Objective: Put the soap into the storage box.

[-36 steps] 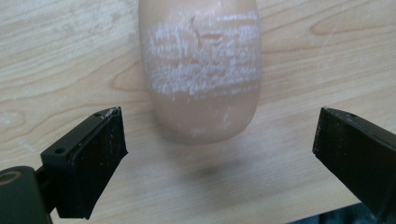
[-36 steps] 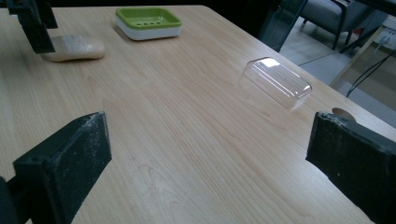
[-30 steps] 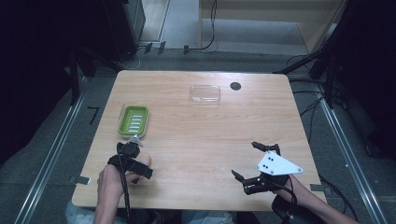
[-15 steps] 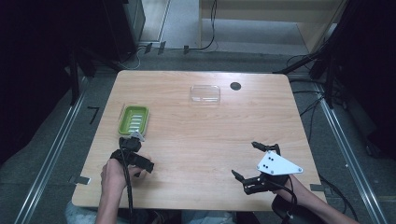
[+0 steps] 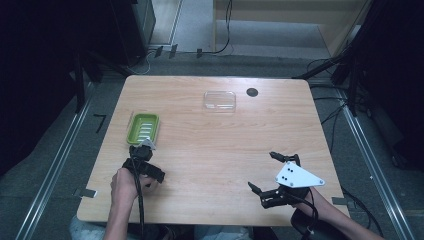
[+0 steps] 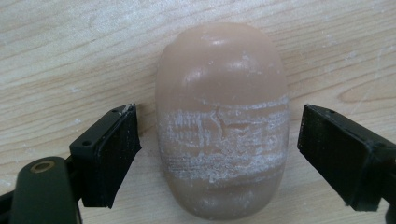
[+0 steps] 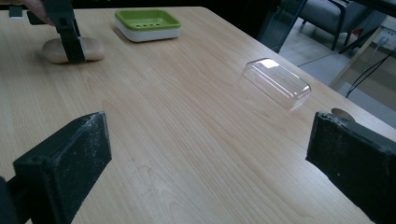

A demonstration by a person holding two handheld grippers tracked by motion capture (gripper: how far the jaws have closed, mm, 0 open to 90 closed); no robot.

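Observation:
A tan bar of soap (image 6: 219, 121) lies flat on the wooden table (image 5: 200, 145). My left gripper (image 6: 215, 135) points down over it, and its jaws have just been closing. The bar sits between them with a narrow gap at each pad, so the gripper is open. In the right gripper view the soap (image 7: 95, 49) and the left gripper (image 7: 70, 42) are at the far left, next to the green soap dish (image 7: 147, 23). My right gripper (image 5: 262, 170) rests near the front right of the table, open wide and with nothing in it.
The green soap dish (image 5: 143, 128) stands just beyond the left hand. A clear plastic lid (image 5: 219, 100) lies at the back of the table, with a small dark disc (image 5: 252, 92) to its right. The table's front edge runs close under both forearms.
The left hand and its gripper have edged a little forward, toward the green dish. The right gripper has stayed where it was.

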